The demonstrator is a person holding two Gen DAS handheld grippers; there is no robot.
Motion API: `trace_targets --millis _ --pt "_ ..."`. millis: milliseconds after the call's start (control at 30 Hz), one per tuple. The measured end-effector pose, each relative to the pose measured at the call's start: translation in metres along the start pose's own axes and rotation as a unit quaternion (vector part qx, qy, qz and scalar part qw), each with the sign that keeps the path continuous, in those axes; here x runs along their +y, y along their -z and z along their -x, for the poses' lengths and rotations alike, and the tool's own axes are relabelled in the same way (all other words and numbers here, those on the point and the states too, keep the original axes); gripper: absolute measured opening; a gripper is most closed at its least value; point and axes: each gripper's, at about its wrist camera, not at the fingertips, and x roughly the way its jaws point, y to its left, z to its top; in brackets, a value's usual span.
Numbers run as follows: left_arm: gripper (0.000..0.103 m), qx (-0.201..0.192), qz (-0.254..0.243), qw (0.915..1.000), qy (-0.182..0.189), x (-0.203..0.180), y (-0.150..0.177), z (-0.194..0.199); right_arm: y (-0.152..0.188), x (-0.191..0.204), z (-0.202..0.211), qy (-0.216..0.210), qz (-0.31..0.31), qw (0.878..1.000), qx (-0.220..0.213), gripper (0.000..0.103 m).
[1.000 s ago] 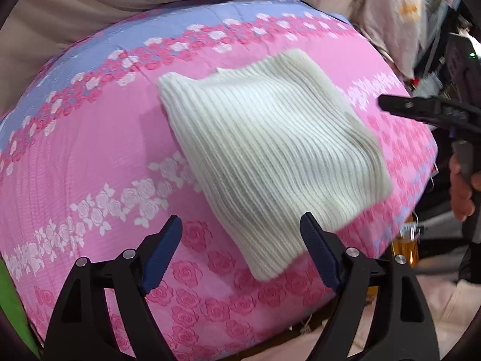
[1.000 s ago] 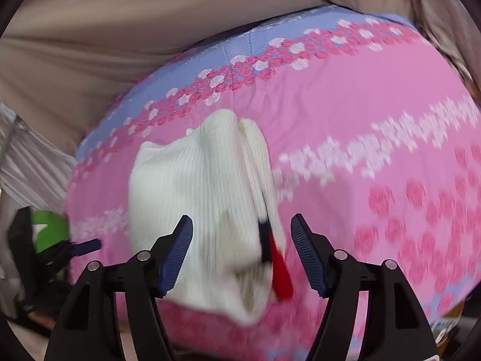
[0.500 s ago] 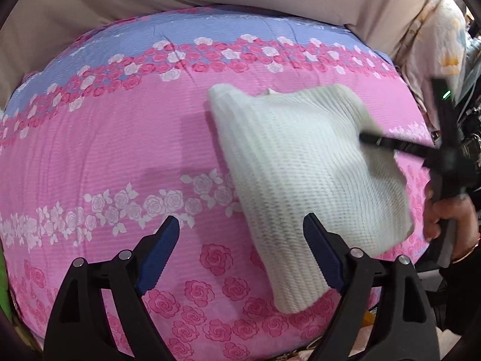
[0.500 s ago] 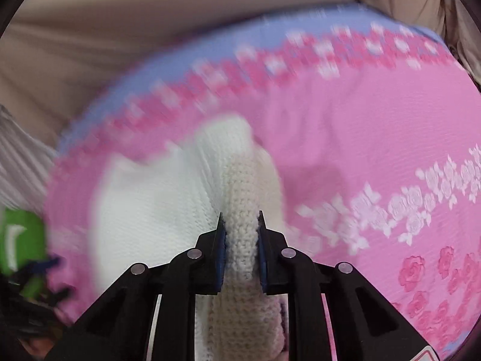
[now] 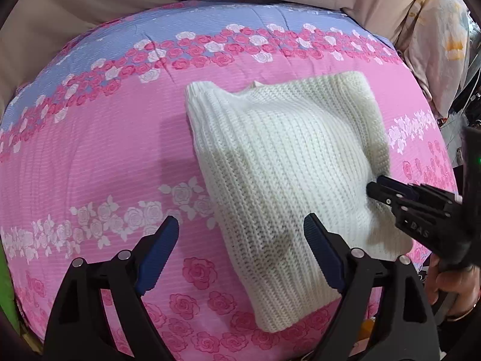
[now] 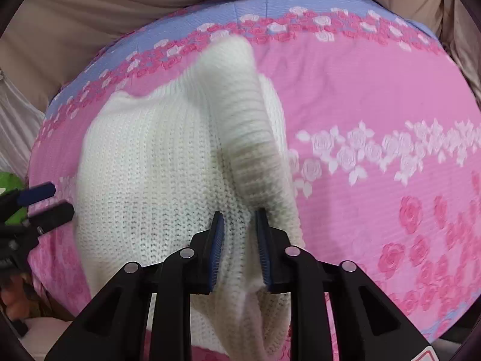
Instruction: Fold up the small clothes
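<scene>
On the pink rose-print bedspread (image 5: 99, 156) near its right edge, I have the cream knitted garment (image 5: 279, 162) partly folded: my right gripper (image 6: 239, 240) pinches its right-hand fold, my left gripper (image 5: 240, 249) hangs open, squaring remains.

A cream ribbed knit garment (image 5: 279, 162) lies folded on the pink rose-print cover (image 5: 99, 156), one edge bunched upward.

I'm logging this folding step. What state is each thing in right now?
Sweater: folded, lying on the bedspread, one edge pinched.
Right gripper: just closed, shut on the sweater's edge.
Left gripper: open, empty, above the sweater's near edge.
Bedspread: spread flat.
</scene>
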Motion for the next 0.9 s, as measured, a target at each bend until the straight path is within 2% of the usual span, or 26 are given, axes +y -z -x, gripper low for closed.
trace_targets --millis 67,100,133,167,233,367,400,467,533,600,633,667,700,767,833,900 --pt "0.088 0.001 0.011 0.9998 0.014 -0.001 -0.002 -0.002 -0.005 -0.003 0.017 -0.014 -0.02 1.0 -0.008 0.02" --pt "0.089 0.0 0.021 0.9994 0.026 0.0 -0.004 -0.003 -0.008 -0.005 0.027 -0.017 -0.026 0.999 -0.02 0.024" --pt "0.09 -0.001 0.038 0.9986 0.037 0.002 -0.005 -0.006 -0.012 -0.008 0.037 -0.011 -0.026 0.999 -0.036 0.036" --pt "0.091 0.001 0.052 0.9977 0.044 0.004 -0.006 -0.01 -0.015 -0.009 0.041 0.0 -0.025 0.999 -0.045 0.057" --pt "0.091 0.014 0.082 0.9954 0.048 0.009 -0.008 -0.022 -0.023 -0.018 0.035 0.018 -0.027 0.998 -0.045 0.072" --pt "0.093 0.037 0.132 0.988 0.071 0.022 -0.007 -0.052 -0.031 -0.036 -0.014 -0.025 -0.056 0.998 0.028 0.072" --pt "0.095 0.041 0.144 0.9855 0.079 0.025 -0.006 -0.057 -0.03 -0.038 -0.023 -0.035 -0.062 0.997 0.036 0.073" --pt "0.097 0.043 0.184 0.9753 0.114 0.032 -0.004 -0.068 -0.029 -0.043 -0.037 -0.061 -0.085 0.994 0.043 0.08" --pt "0.098 0.047 0.223 0.9616 0.153 0.041 -0.001 -0.08 -0.028 -0.048 -0.043 -0.089 -0.109 0.989 0.047 0.08" --pt "0.098 0.023 0.234 0.9581 0.164 0.043 -0.001 -0.078 -0.027 -0.056 -0.049 -0.117 -0.136 0.983 0.05 0.081" --pt "0.095 0.026 0.226 0.9595 0.166 0.042 -0.003 -0.078 -0.027 -0.057 -0.048 -0.122 -0.14 0.982 0.046 0.079" --pt "0.08 0.025 0.217 0.9614 0.167 0.038 -0.006 -0.077 -0.026 -0.056 -0.047 -0.131 -0.137 0.981 0.047 0.063" --pt "0.077 0.027 0.207 0.9624 0.174 0.034 -0.008 -0.074 -0.025 -0.055 -0.047 -0.16 -0.143 0.975 0.049 0.049" --pt "0.054 0.028 0.19 0.9665 0.171 0.028 -0.013 -0.064 -0.025 -0.053 -0.042 -0.169 -0.155 0.972 0.05 0.038" --pt "0.046 0.025 0.175 0.9677 0.179 0.025 -0.016 -0.048 -0.027 -0.051 -0.03 -0.173 -0.153 0.972 0.041 0.034" --pt "0.043 0.019 0.166 0.9652 0.201 0.022 -0.019 -0.031 -0.027 -0.05 -0.013 -0.187 -0.161 0.969 0.026 0.032"
